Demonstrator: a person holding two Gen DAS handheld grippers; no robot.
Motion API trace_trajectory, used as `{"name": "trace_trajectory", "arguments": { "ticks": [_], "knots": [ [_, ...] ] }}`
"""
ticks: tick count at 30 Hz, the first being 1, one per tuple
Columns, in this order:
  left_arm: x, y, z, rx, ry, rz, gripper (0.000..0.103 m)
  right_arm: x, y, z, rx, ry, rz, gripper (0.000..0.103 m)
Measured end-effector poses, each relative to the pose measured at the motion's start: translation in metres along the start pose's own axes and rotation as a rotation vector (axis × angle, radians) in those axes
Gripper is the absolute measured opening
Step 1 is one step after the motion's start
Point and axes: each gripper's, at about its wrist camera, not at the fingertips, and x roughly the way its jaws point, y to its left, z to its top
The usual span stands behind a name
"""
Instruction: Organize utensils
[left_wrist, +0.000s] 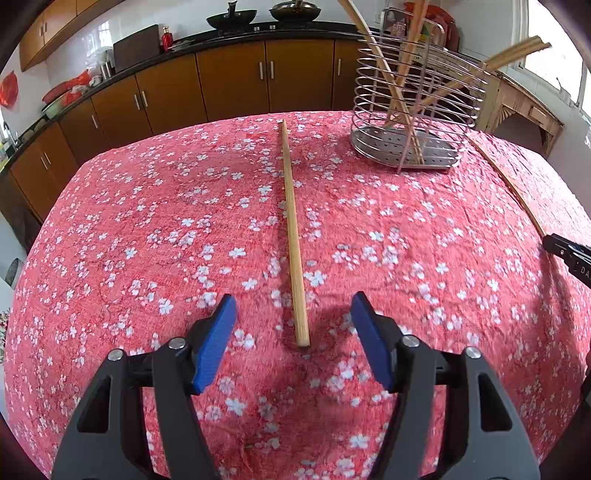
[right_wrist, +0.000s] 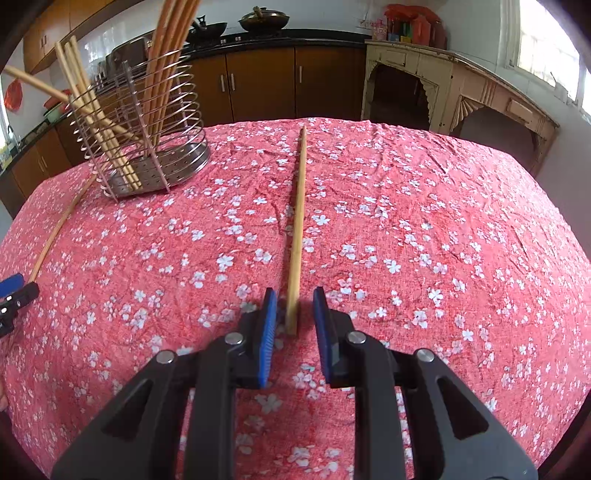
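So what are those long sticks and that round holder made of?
The chopstick looks like pale bamboo or wood, matte and unvarnished. The utensil holder seems to be shiny steel wire with a perforated metal base that catches the light.

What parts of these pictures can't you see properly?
- Left wrist view: the tops of the wooden chopsticks in the silver wire holder are cut off by the top edge.
- Left wrist view: the right gripper is mostly past the right edge.
- Right wrist view: the left gripper is mostly past the left edge.
- Both views: countertop items are too small to identify.
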Motion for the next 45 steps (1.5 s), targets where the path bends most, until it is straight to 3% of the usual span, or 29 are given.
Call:
{"name": "trace_trajectory", "arguments": {
  "ticks": [5, 7, 9, 11, 16, 20, 29, 35, 45],
  "knots": [
    [-0.008, -0.006, -0.008, 0.002, -0.008, -0.005, 0.047, 0.000, -0.002, 0.000, 0.002, 0.000, 0.010, 0.019],
    [-0.009, -0.006, -0.008, 0.001, -0.010, 0.000, 0.037, 0.000, -0.001, 0.000, -0.003, 0.000, 0.012, 0.011],
    [-0.010, -0.008, -0.009, 0.000, -0.013, 0.007, 0.018, -0.001, 0.000, -0.001, -0.009, 0.000, 0.005, 0.009],
    [-0.011, -0.011, -0.010, 0.002, -0.013, 0.015, 0.009, -0.001, 0.000, -0.001, -0.006, -0.001, 0.006, 0.008],
    [-0.019, -0.007, -0.016, -0.017, -0.013, -0.009, 0.007, -0.016, -0.011, -0.009, 0.021, -0.046, 0.010, 0.007],
    [-0.043, 0.000, -0.017, -0.026, -0.075, -0.014, 0.007, -0.044, -0.021, -0.012, 0.021, -0.122, 0.007, 0.007],
    [-0.133, 0.016, 0.009, -0.065, -0.352, 0.006, 0.007, -0.127, -0.038, 0.011, 0.046, -0.356, 0.015, 0.007],
    [-0.163, 0.035, 0.041, -0.137, -0.456, -0.008, 0.007, -0.168, -0.043, 0.045, 0.059, -0.498, 0.034, 0.007],
    [-0.179, 0.055, 0.078, -0.184, -0.520, 0.026, 0.007, -0.193, -0.043, 0.082, 0.082, -0.567, 0.089, 0.007]
  ]
}}
